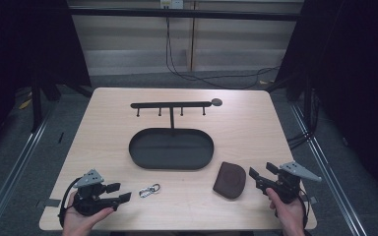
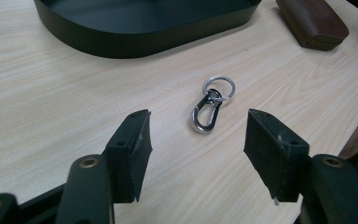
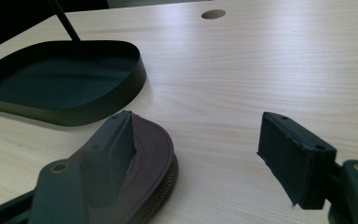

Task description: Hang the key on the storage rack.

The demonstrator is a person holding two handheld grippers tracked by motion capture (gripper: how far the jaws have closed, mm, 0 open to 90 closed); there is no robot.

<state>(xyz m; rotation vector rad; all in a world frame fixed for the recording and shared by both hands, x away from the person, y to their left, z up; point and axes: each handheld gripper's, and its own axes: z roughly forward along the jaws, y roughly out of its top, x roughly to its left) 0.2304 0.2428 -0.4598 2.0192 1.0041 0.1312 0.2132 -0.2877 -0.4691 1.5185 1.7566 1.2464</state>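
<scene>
Barely begun: key ring with snap hook (image 2: 211, 106) lying on table (image 1: 246, 123) ahead of gaping left gripper (image 2: 193, 156); brown leather pouch (image 3: 151, 158) beside right gripper (image 3: 198, 154), likewise wide and empty; black oval tray (image 1: 171, 148) unfilled.

table (image 1: 103, 128): light wood with thin stripes running along it
tray (image 1: 171, 162): black all over, inside and out
rack (image 1: 171, 104): black bar with little black pegs
key clip (image 2: 211, 106): shiny silver, just ahead of the left gripper's (image 2: 196, 147) black fingers (image 2: 131, 154)
pouch (image 3: 156, 154): dark brown with stitches at the edge, beside one black finger of the right gripper (image 3: 205, 154)
gripper plates: grey
</scene>
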